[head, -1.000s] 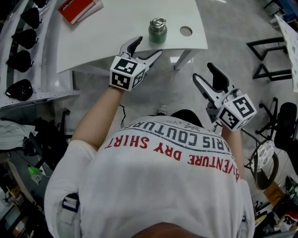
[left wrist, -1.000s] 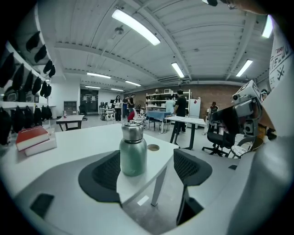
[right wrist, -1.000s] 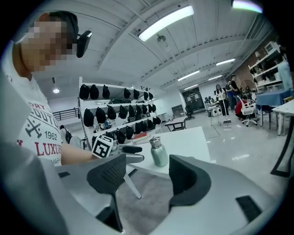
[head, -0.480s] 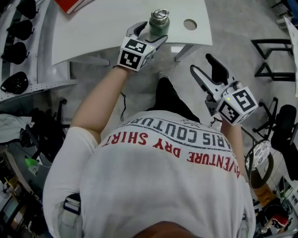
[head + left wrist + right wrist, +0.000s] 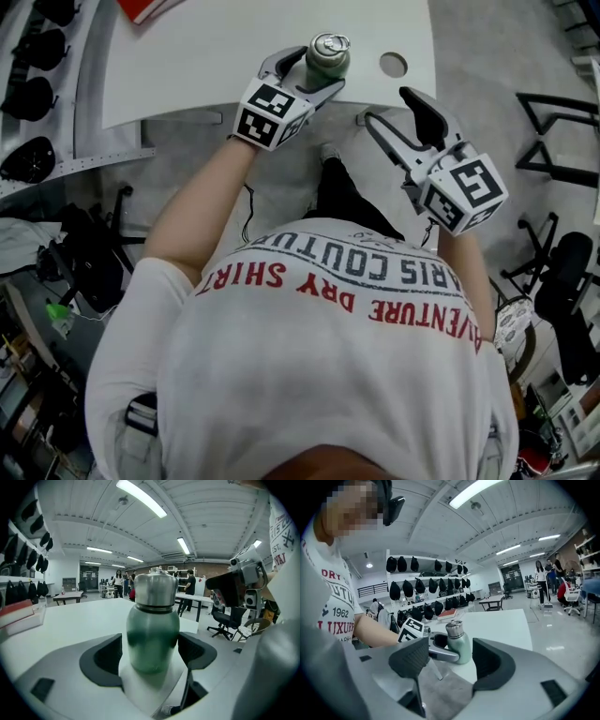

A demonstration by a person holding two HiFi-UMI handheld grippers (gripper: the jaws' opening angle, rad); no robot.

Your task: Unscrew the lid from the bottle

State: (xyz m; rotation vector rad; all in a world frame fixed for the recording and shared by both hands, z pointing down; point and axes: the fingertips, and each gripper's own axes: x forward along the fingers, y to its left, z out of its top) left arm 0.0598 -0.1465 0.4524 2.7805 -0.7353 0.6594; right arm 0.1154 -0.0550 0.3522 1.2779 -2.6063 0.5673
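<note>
While the left gripper [image 5: 319, 68] straddles the green bottle [image 5: 152, 634], its jaws are spread, not clenched. One pad [image 5: 194, 651] sits against the bottle's side. The other pad [image 5: 105, 656] has a thin sliver of white showing between it and the body. Both pads are level with the lower green part, well below the steel lid [image 5: 153, 590], which is screwed on.

The bottle stands upright on the white table [image 5: 187, 66], close to the near edge.

Right gripper [image 5: 392, 106]: jaws released and wide, nothing between them. It hangs off the table edge above the floor, just beside the bottle and aimed toward it.

View differences:
- Left gripper view is the only one that shows pad-to-bottle contact up close. It also catches the right gripper's body at upper right.
- Right gripper view shows the bottle from the side, framed in the gap between its own pads but well beyond them, with a left jaw curving round the bottle's lower body. Behind are a shelf of black helmets [image 5: 426, 590] and a red book [image 5: 448, 614] on the table.
- Head view alone shows the round hole [image 5: 393, 64] in the tabletop, near the bottle and beyond the right gripper's tips.
</note>
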